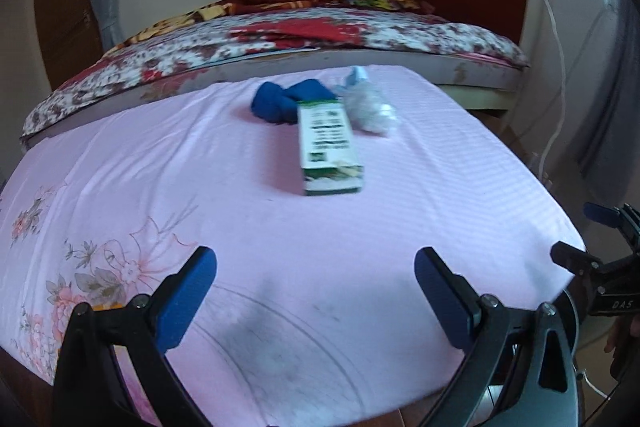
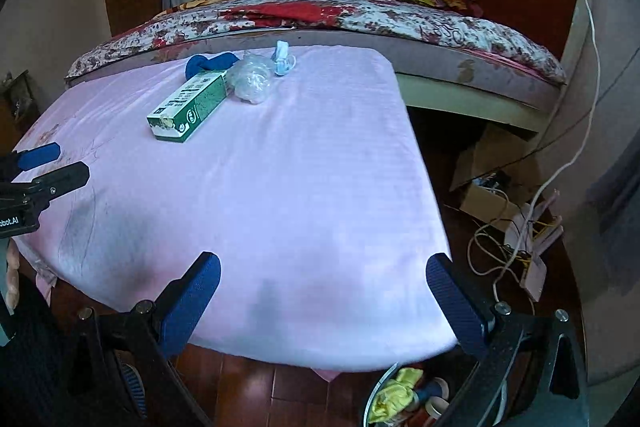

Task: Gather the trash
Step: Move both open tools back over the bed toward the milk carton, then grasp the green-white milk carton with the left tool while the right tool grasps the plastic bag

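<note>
Both tools are wide apart and hold nothing: left tool (image 1: 316,291), right tool (image 2: 324,295). The trash, a green box (image 1: 326,143), blue cloth (image 1: 280,103) and plastic wrap (image 1: 368,107), lies far back on the pink worktop (image 1: 240,227). Picking has not begun; next, reach forward to the box

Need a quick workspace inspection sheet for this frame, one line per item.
Surface: pink floral sheet over table, dark smudges near front.
Job's things: green-and-white carton, blue crumpled cloth, clear crumpled plastic bag, pale blue face mask, clustered at far end.
Clutter: bin with yellow scraps on floor.
Grippers: left hand-held gripper and right hand-held gripper open, empty.
Cables: white cords on floor.
Surroundings: floral-quilted bed, window.
</note>
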Available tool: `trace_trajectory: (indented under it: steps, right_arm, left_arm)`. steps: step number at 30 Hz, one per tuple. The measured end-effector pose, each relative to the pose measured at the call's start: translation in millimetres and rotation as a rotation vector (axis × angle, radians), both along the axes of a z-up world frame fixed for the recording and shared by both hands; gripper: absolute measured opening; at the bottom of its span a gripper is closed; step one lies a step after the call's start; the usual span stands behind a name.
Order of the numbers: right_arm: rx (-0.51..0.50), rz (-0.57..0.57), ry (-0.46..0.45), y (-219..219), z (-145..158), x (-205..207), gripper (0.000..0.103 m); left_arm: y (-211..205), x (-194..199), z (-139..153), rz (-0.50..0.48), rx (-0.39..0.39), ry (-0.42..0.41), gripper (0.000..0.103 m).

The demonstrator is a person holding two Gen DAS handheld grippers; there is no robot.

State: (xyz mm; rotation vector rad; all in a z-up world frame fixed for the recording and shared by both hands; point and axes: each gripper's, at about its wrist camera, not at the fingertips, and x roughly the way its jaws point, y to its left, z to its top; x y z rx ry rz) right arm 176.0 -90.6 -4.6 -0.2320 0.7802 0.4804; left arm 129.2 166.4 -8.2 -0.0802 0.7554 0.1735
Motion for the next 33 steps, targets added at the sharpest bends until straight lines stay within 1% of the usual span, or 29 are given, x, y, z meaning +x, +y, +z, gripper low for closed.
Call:
trace_trajectory:
  steps: [4,5,7,9,11,13,17,18,19,20,21,22,24,26,27,30,33]
  right_arm:
    - [-0.031,0.005,-0.042,15.6,1.2,17.8,0.103]
    - [-0.038,0.006,-0.043,18.3,0.6,24.9,0.103]
    - [-0.043,0.0,-0.025,22.7,-1.9,42.9,0.103]
    - [-0.036,-0.002,-0.007,25.9,-3.5,57.2,0.103]
    - [-0.038,-0.005,0.002,33.1,-4.9,73.1,0.103]
    - [-0.043,0.0,0.006,41.7,-6.2,85.0,0.103]
    - [-0.048,0.019,0.017,58.7,-9.2,103.8,0.103]
    - [-0.055,0.024,0.016,62.9,-9.9,107.5,0.103]
    - [-0.059,0.031,0.016,67.3,-10.3,111.8,0.103]
    - [-0.062,0.039,0.018,72.1,-10.9,116.2,0.103]
    - [-0.066,0.044,0.02,75.8,-10.9,119.4,0.103]
    - [-0.071,0.053,0.021,82.3,-11.3,124.2,0.103]
    - [-0.071,0.069,0.025,91.1,-12.2,129.2,0.103]
    - [-0.062,0.093,0.028,102.8,-11.8,133.7,0.103]
    - [-0.058,0.104,0.029,109.4,-11.9,135.2,0.103]
    - [-0.05,0.13,0.037,132.7,-13.3,141.9,0.103]
    - [-0.034,0.141,0.052,157.9,-14.5,153.4,0.103]
  left_arm:
    - [8.8,27.7,0.5,0.009,0.0,-0.006,0.1]
    - [9.6,36.7,1.2,0.006,-0.01,-0.012,0.1]
    - [8.8,54.2,-0.7,0.004,-0.01,-0.016,0.099]
    - [6.3,73.7,-6.4,0.0,-0.015,0.001,0.097]
    - [4.5,85.1,-11.0,-0.004,-0.022,0.004,0.09]
    - [4.8,98.1,-17.5,-0.003,-0.026,0.032,0.081]
    - [16.3,119.2,-28.2,0.018,-0.085,0.068,0.079]
    - [18.0,122.8,-29.9,0.017,-0.092,0.071,0.075]
    - [19.7,126.4,-32.0,0.006,-0.109,0.077,0.068]
    - [20.3,129.0,-33.9,-0.023,-0.136,0.083,0.059]
    - [20.0,129.0,-33.7,-0.032,-0.138,0.08,0.055]
    - [20.2,126.4,-31.6,-0.032,-0.123,0.07,0.054]
    - [23.7,113.8,-24.0,-0.05,-0.123,0.041,0.054]
    - [28.5,93.9,-12.8,-0.051,-0.087,0.0,0.054]
    - [32.8,87.3,-9.0,-0.049,-0.083,-0.011,0.054]
    - [56.5,76.4,-1.4,-0.01,-0.069,-0.033,0.054]
    - [77.9,81.6,-4.4,0.033,-0.064,-0.02,0.054]
